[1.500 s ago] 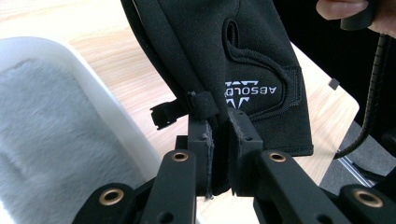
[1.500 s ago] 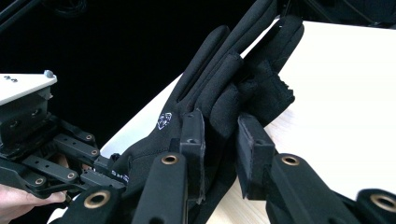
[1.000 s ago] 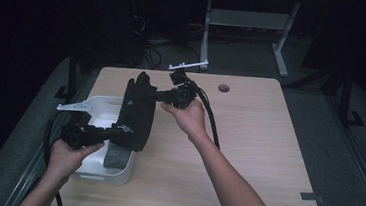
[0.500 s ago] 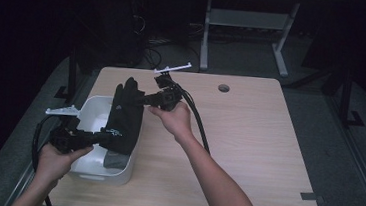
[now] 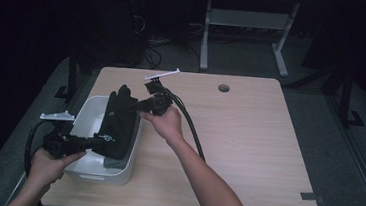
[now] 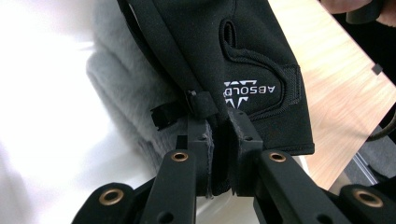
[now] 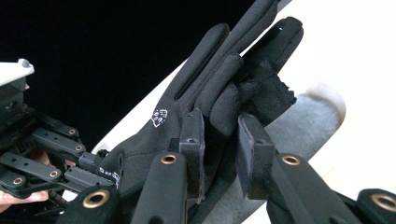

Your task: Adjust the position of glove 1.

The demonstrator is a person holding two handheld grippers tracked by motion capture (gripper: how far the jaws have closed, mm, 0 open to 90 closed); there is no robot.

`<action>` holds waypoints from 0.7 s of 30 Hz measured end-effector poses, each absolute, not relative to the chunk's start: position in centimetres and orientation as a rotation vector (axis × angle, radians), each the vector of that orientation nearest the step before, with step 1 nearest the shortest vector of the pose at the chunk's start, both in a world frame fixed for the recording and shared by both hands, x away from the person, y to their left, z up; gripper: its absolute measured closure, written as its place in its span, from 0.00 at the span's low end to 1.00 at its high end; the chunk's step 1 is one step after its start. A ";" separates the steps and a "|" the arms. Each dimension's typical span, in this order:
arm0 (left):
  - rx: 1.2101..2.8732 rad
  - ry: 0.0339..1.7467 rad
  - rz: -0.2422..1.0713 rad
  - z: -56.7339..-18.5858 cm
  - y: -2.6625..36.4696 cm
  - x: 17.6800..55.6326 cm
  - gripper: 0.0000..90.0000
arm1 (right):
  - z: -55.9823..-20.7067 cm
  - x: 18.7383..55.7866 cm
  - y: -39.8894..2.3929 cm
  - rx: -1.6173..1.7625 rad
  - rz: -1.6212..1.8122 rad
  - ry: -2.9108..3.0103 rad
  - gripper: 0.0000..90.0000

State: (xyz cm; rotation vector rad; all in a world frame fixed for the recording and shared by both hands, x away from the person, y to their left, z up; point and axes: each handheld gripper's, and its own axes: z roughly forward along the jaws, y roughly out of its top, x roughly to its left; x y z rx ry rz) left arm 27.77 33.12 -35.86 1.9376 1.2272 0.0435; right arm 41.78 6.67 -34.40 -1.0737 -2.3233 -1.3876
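A black glove with a white ABSOLD logo hangs stretched over the white bin at the table's left. My left gripper is shut on the glove's cuff, seen close in the left gripper view. My right gripper is shut on the glove's finger end, its jaws pinching the fabric. Beneath the glove lies a grey fleecy item, also visible as grey fleece inside the bin.
The wooden table has a cable hole at the back. Cables trail from the right gripper across the tabletop. A dark floor and another desk's legs lie beyond the table.
Both grippers have carried the glove leftward and lower, from beside the bin to over it. The left hand has drawn back toward the table's near left corner.
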 end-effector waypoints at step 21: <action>1.992 1.261 -0.019 -37.6 33.2 28.4 0.81 | -37.3 42.2 7.1 -1.102 -1.285 -2.378 0.74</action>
